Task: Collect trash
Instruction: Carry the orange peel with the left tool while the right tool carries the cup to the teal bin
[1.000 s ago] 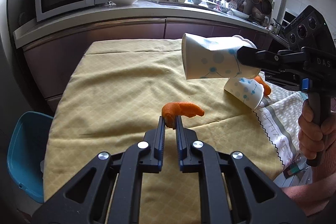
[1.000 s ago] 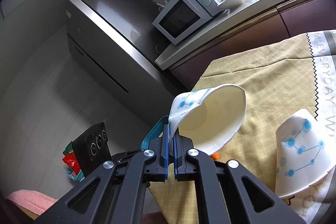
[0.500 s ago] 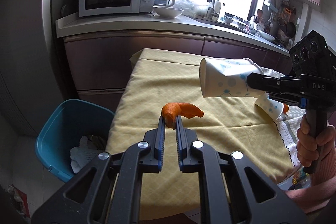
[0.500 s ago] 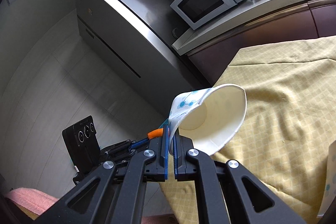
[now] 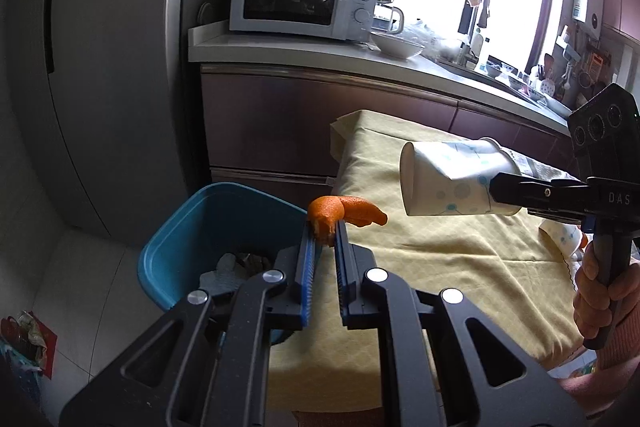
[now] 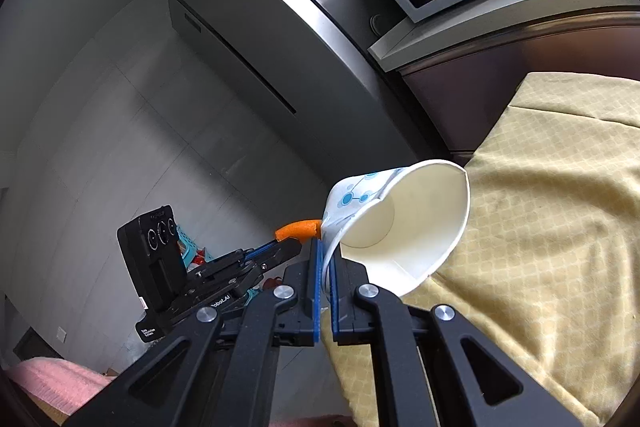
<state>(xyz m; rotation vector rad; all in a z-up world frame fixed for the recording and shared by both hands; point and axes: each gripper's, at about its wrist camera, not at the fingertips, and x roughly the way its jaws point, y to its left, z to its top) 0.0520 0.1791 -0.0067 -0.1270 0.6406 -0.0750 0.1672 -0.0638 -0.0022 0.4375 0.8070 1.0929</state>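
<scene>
Left gripper [image 5: 325,229] fingers clamp the peel [image 5: 344,211] at the bin [image 5: 180,247] rim. Right gripper [image 6: 326,259] fingers pinch the cup [image 6: 404,223] wall above the desk [image 5: 440,259] edge. Advice: centre both over the bin before releasing.

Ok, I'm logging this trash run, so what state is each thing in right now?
left gripper: shut on the orange peel, held in the air
right gripper: shut on the paper cup, wall crumpled, cup on its side
blue bin: open, trash inside
microwave: door closed
second paper cup: lying on the table
</scene>
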